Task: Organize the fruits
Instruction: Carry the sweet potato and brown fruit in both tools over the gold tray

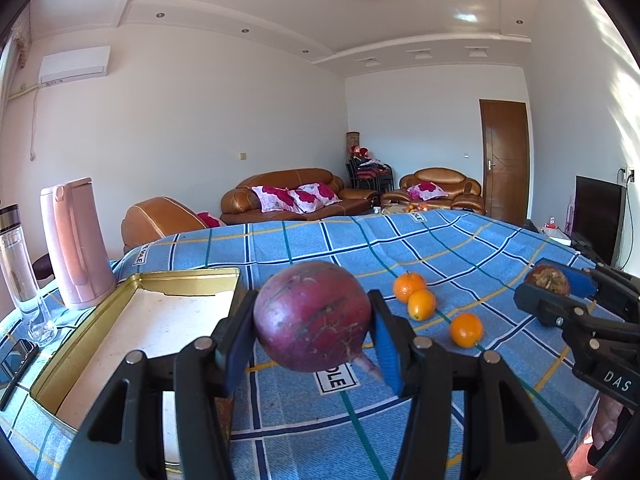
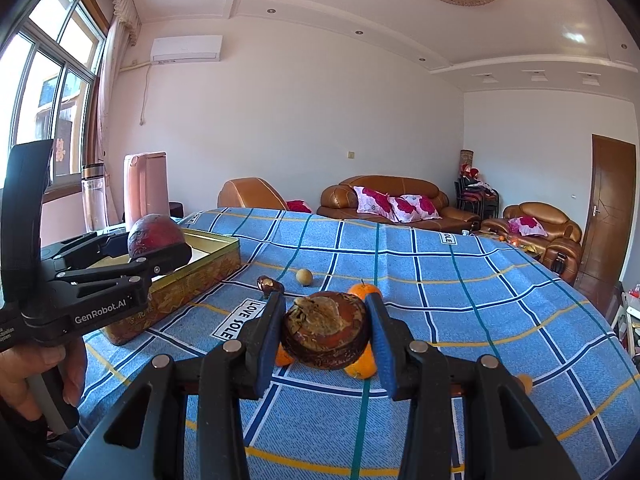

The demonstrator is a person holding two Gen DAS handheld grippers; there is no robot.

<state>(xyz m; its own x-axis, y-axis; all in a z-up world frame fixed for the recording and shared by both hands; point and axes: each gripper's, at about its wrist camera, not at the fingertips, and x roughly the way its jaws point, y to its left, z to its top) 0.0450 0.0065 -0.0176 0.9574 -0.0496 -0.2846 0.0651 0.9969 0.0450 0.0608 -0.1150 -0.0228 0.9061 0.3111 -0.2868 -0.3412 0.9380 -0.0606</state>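
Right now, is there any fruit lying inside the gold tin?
No: the gold tin shows only its bare pale floor, while three oranges lie on the blue cloth.

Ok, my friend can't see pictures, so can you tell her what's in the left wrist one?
The left gripper holds a big round purple-red fruit in its jaws above a blue checked cloth. A gold tin tray sits to its left, and three oranges lie to its right. Farther right, the right gripper holds a smaller brown fruit.
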